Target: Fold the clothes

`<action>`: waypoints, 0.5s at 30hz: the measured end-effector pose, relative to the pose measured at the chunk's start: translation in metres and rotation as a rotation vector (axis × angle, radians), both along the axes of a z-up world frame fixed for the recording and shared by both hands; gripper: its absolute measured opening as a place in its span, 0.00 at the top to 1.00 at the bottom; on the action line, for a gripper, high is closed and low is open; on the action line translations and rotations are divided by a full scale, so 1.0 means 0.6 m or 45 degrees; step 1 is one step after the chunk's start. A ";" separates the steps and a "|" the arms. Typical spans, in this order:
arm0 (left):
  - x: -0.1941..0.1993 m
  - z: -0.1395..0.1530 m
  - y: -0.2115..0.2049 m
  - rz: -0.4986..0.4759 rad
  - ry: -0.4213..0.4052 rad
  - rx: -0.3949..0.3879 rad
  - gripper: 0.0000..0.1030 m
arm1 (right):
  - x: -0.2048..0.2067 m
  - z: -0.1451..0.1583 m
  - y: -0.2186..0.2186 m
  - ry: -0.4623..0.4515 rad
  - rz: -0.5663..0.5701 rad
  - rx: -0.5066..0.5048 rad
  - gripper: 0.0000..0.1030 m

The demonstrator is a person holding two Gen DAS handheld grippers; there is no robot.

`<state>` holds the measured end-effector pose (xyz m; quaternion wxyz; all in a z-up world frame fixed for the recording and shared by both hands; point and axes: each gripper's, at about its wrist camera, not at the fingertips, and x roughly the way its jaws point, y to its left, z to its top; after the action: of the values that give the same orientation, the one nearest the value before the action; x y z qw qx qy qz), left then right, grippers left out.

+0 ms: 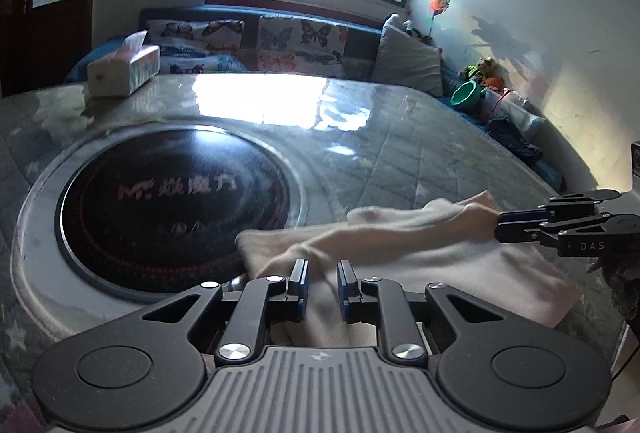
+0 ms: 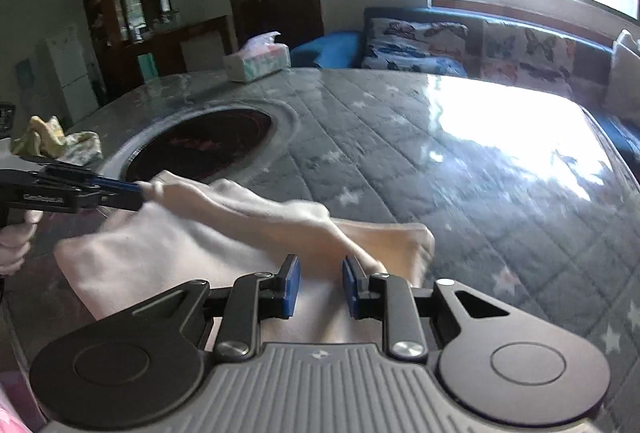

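Note:
A pale cream garment (image 1: 420, 253) lies on the quilted table cover near the front edge, with a raised fold running across it. My left gripper (image 1: 323, 275) is over the garment's left end with a narrow gap between its jaws; cloth runs between them. In the right wrist view the same gripper (image 2: 138, 191) comes in from the left and pinches the garment's (image 2: 192, 245) left corner. My right gripper (image 2: 320, 273) is over the garment's right end, jaws a little apart with cloth between them. In the left wrist view it (image 1: 500, 227) grips the cloth's right edge.
A black round cooktop (image 1: 176, 209) is set into the table (image 1: 400, 137) to the left of the garment. A tissue box (image 1: 124, 71) stands at the far edge. A crumpled yellow-green cloth (image 2: 56, 141) lies at the far left. A sofa with butterfly cushions (image 1: 296, 41) is behind the table.

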<state>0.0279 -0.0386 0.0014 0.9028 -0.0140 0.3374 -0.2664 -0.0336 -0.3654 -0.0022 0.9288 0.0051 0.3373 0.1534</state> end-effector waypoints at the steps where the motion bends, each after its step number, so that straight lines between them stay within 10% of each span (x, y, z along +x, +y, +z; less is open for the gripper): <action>1: 0.004 -0.001 -0.002 0.004 0.003 0.006 0.82 | 0.004 0.003 0.004 -0.007 0.012 0.002 0.78; 15: 0.023 0.003 -0.017 -0.005 0.012 0.013 0.83 | 0.046 0.002 0.032 -0.010 0.047 0.017 0.78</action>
<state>0.0416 -0.0485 0.0032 0.9007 -0.0101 0.3432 -0.2662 -0.0059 -0.3465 -0.0010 0.9270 0.0045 0.3328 0.1729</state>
